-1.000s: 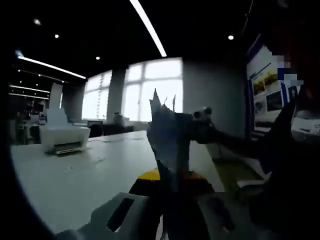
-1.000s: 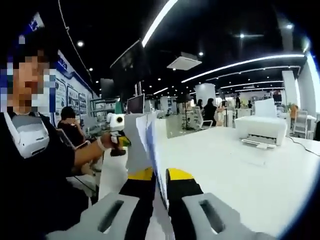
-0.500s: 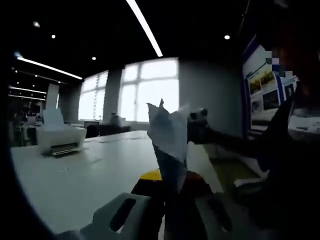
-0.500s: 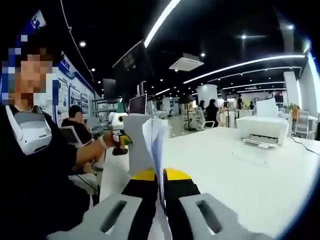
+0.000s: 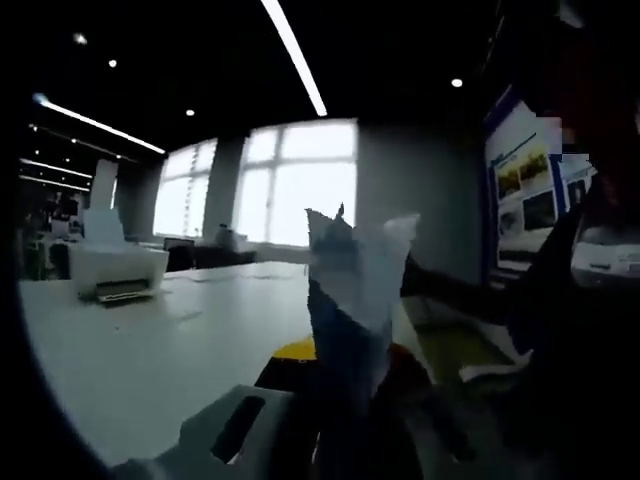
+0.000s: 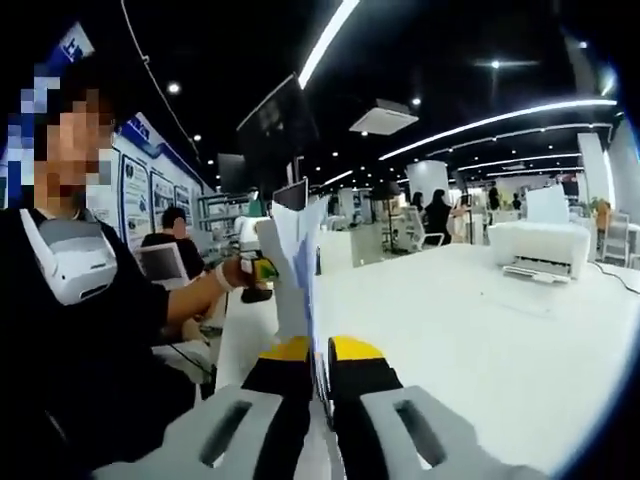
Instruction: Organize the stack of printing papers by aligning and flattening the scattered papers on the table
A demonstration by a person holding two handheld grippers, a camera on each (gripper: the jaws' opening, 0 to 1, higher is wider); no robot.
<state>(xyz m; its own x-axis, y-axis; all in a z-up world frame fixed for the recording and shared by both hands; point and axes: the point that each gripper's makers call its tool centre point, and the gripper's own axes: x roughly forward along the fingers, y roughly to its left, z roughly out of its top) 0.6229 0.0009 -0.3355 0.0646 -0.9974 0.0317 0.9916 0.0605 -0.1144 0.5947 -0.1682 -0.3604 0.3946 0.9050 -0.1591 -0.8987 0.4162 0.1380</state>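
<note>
A stack of white printing papers (image 5: pixel 352 285) stands upright off the table, its top corners uneven. My left gripper (image 5: pixel 335 375) is shut on the stack's lower edge, its yellow pads partly hidden by the sheets. In the right gripper view the same papers (image 6: pixel 297 262) stand nearly edge-on, and my right gripper (image 6: pixel 320 362) is shut on them between its yellow fingertips (image 6: pixel 357 349). Beyond the sheets, the left gripper (image 6: pixel 251 262) is held in a person's hand. The white table (image 6: pixel 470 330) lies below.
A white printer (image 5: pixel 108 270) sits far back on the table; it also appears as the printer (image 6: pixel 545 250) in the right gripper view. The person (image 6: pixel 70 330) holding the grippers is close at the table's side. Wall posters (image 5: pixel 530 185) hang behind; other people sit farther off.
In the left gripper view the sheets have spread wider and now cover the right gripper behind them. In the right gripper view the papers have turned closer to edge-on. Both grips are unchanged.
</note>
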